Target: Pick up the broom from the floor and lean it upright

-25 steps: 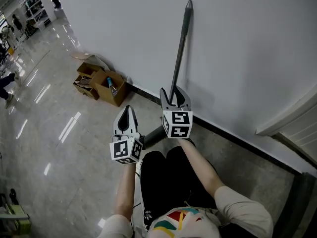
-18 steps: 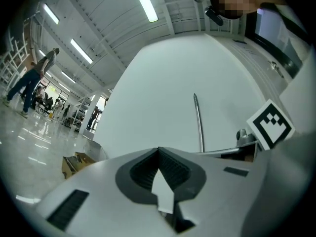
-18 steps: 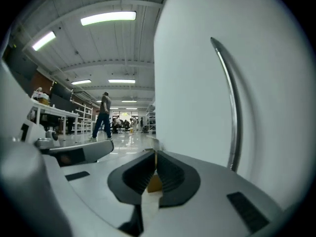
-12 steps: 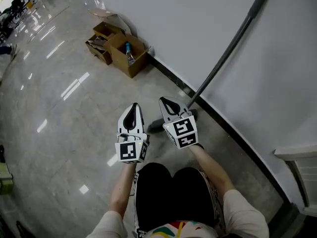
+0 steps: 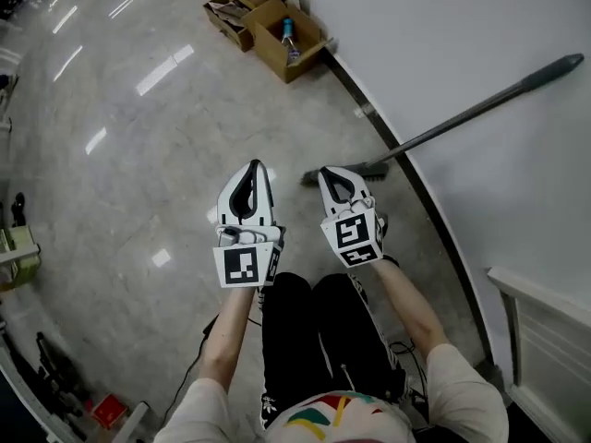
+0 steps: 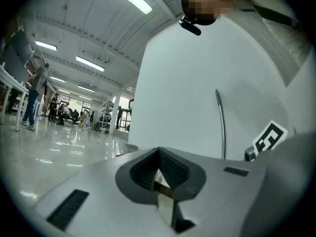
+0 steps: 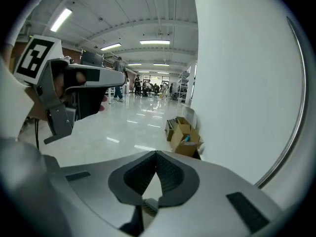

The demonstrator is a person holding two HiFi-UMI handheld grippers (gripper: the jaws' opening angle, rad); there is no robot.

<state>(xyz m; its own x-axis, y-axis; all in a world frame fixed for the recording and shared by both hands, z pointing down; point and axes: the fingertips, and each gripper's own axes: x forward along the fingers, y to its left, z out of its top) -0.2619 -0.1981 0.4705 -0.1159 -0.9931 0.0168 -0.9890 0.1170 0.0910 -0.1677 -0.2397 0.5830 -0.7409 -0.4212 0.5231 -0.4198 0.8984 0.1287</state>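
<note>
1. Wall (image 5: 480, 17) and glossy floor (image 5: 138, 155) fill the head view; only the left tool's view catches people (image 6: 37, 95) far down the hall.
2. The broom (image 5: 462, 118) leans on that wall, bristles on the floor just ahead of the right tool (image 5: 332, 172), touching neither tool. Slim dark handle, darker grip up top.
3. Cardboard boxes (image 5: 277, 21) sit against the wall, well beyond.
4. Right tool and left tool (image 5: 251, 164): jaws pinched together, nothing held.
</note>
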